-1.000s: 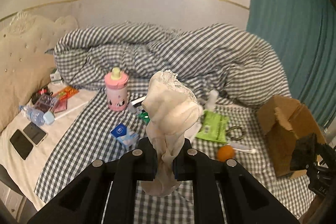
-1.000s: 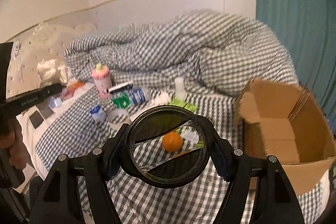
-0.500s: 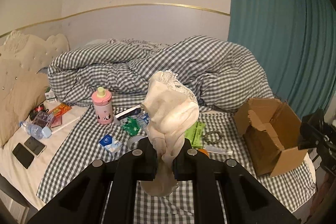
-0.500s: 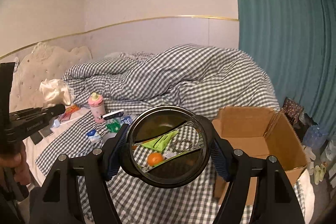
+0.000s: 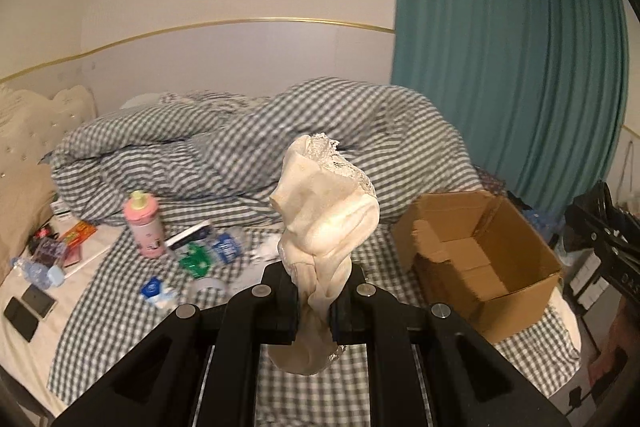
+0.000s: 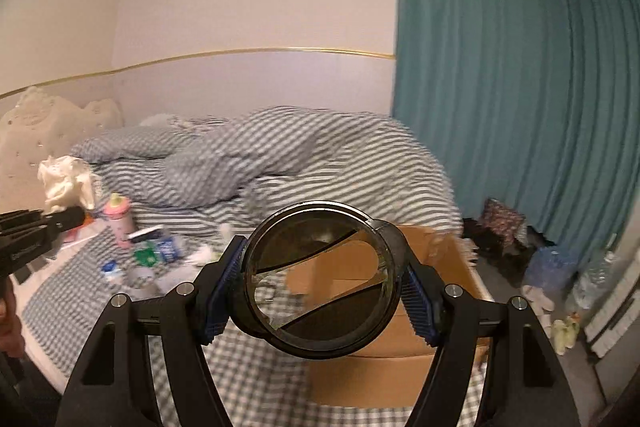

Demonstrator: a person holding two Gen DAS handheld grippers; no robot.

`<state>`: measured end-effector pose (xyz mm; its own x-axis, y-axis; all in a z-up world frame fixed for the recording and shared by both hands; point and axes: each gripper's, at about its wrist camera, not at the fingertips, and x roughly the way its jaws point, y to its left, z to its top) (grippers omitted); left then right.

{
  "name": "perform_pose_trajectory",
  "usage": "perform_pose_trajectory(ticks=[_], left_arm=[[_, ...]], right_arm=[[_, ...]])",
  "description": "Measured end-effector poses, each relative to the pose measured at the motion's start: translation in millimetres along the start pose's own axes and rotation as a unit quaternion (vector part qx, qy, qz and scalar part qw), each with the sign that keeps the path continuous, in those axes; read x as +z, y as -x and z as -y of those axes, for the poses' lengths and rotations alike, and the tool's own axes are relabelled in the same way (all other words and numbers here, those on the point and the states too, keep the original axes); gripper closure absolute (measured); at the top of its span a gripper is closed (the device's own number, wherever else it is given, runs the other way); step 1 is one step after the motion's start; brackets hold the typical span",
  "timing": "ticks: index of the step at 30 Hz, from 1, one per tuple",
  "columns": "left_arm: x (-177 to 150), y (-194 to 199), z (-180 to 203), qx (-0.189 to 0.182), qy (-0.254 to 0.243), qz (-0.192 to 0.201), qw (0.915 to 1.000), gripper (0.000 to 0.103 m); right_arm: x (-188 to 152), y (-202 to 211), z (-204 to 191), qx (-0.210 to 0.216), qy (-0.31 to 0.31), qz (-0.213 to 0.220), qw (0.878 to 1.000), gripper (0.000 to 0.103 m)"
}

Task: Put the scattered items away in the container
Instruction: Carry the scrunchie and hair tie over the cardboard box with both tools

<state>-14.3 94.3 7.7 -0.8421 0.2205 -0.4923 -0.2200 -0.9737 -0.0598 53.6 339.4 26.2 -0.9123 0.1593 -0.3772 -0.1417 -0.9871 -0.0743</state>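
My left gripper [image 5: 314,311] is shut on a cream lace-trimmed cloth [image 5: 326,211] and holds it high above the bed. The open cardboard box [image 5: 476,259] sits on the bed to its right. My right gripper [image 6: 322,285] is shut on a round dark glass dish [image 6: 320,279], held in front of the box [image 6: 400,339]. The left gripper with the cloth [image 6: 64,183] shows at the left edge of the right wrist view. Scattered items lie on the bed: a pink bottle [image 5: 144,227], green packets [image 5: 196,259], a tape roll [image 5: 208,287].
A rumpled checked duvet [image 5: 240,151] fills the back of the bed. Phones [image 5: 28,307] and a water bottle [image 5: 36,271] lie at the left edge. A teal curtain [image 5: 500,87] hangs on the right. Bottles and clutter [image 6: 560,275] stand on the floor.
Both grippers have risen and drawn back from the bed, still holding the cloth and the dish. The right gripper has swung right, so the box now sits behind the dish.
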Motion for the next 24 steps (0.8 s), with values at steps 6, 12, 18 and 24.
perform_pose_trajectory(ticks=[6, 12, 18, 24], left_arm=[[13, -17, 51, -0.044, -0.018, -0.004, 0.9989, 0.093], [23, -36, 101, -0.080, -0.042, -0.003, 0.9959, 0.093], [23, -69, 147, -0.117, -0.065, -0.023, 0.9908, 0.093], [16, -111, 192, -0.146, -0.110, -0.067, 0.9809, 0.093]], right_arm=[[-4, -7, 54, -0.058, -0.016, -0.010, 0.998, 0.032], [-5, -18, 96, -0.084, -0.030, -0.024, 0.996, 0.032], [-11, -37, 118, -0.079, -0.016, -0.047, 0.996, 0.032], [-23, -84, 127, -0.049, -0.009, -0.102, 0.994, 0.032]])
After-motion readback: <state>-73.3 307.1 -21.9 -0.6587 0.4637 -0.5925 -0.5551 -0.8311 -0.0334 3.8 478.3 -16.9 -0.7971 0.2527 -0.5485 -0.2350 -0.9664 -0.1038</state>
